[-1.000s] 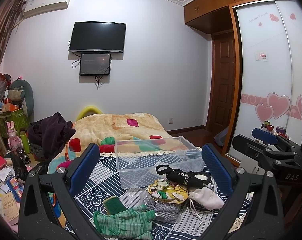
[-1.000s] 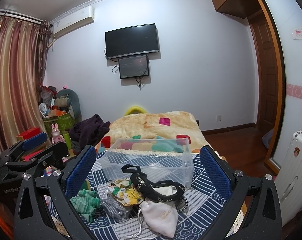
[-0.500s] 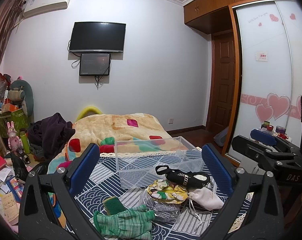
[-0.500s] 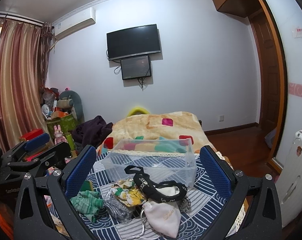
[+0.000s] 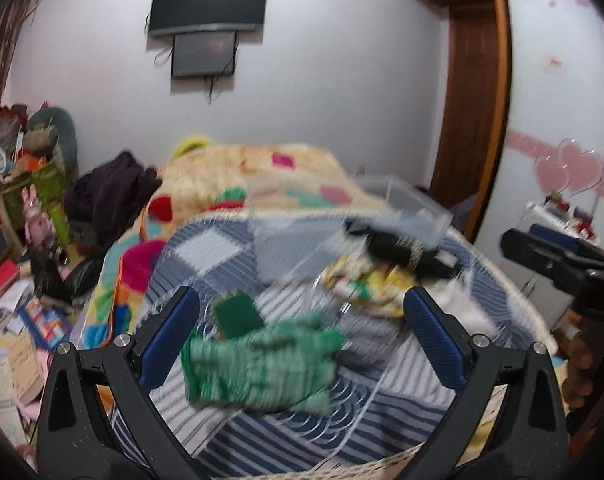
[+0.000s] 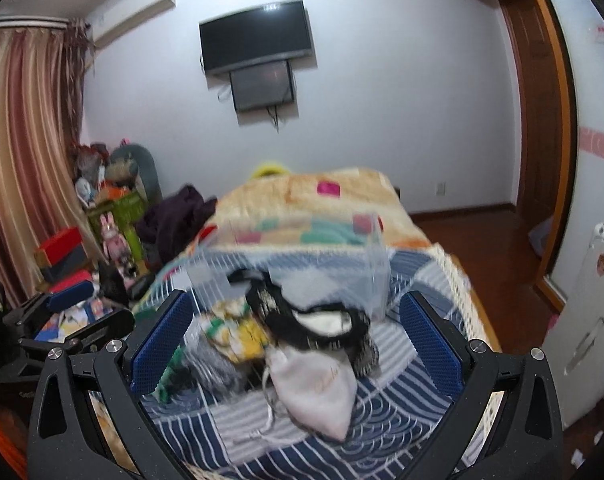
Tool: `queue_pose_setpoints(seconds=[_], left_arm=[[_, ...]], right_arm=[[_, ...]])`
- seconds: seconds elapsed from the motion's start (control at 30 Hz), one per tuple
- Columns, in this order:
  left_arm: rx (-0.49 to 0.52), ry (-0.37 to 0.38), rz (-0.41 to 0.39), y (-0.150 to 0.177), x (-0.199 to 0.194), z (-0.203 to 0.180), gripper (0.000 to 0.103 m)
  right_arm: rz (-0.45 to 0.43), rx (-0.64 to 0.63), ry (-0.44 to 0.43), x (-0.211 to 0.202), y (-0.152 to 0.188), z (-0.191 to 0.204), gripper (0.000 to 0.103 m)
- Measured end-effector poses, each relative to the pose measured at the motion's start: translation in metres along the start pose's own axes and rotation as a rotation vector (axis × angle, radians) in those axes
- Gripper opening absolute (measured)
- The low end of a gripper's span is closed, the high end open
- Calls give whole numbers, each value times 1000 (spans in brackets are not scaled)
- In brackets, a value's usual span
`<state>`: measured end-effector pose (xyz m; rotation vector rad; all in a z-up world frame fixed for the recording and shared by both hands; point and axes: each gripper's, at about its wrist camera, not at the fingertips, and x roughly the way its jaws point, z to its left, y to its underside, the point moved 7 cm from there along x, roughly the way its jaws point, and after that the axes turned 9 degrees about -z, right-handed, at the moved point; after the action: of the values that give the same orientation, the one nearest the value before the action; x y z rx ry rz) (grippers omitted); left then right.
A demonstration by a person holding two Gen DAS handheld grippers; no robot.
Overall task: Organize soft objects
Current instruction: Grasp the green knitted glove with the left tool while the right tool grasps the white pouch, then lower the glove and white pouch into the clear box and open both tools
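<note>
Soft items lie in a pile on a blue patterned cloth (image 5: 222, 256). Green knit gloves (image 5: 258, 364) lie between the fingers of my open left gripper (image 5: 302, 340), below it. A white drawstring pouch (image 6: 313, 388) lies under my open right gripper (image 6: 296, 336). A black band (image 6: 302, 316), a yellow floral cloth (image 6: 242, 332) and a grey mesh piece (image 5: 357, 328) lie between them. A clear plastic box (image 5: 405, 208) stands behind the pile. The right gripper shows at the right of the left wrist view (image 5: 549, 252).
A bed with an orange blanket (image 6: 302, 196) lies beyond the box. Dark clothes (image 5: 106, 196) and cluttered toys and books (image 5: 18, 248) are on the left. A wardrobe with sliding doors (image 5: 561, 100) stands on the right. A white suitcase (image 6: 585, 320) stands at the right.
Both grippers have tilted down and moved closer to the pile; the gloves and the pouch now look larger. Both views are blurred by motion. Both grippers stay open.
</note>
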<state>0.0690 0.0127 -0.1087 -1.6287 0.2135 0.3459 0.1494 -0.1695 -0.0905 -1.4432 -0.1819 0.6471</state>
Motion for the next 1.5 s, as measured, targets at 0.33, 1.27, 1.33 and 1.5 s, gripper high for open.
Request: queue_pose_setpoints(seconds=[0.33, 1.27, 1.33, 1.5], left_arm=[[-22, -64, 139, 47, 29, 23, 103], [-3, 123, 79, 22, 10, -20, 28], [-1, 127, 68, 18, 9, -21, 28], [-19, 130, 77, 13, 20, -20, 28]], right_arm=[[181, 38, 27, 16, 49, -22, 103], [209, 47, -110, 2, 52, -18, 13], [192, 39, -126, -1, 43, -11, 13], [136, 27, -162, -6, 21, 4, 13]])
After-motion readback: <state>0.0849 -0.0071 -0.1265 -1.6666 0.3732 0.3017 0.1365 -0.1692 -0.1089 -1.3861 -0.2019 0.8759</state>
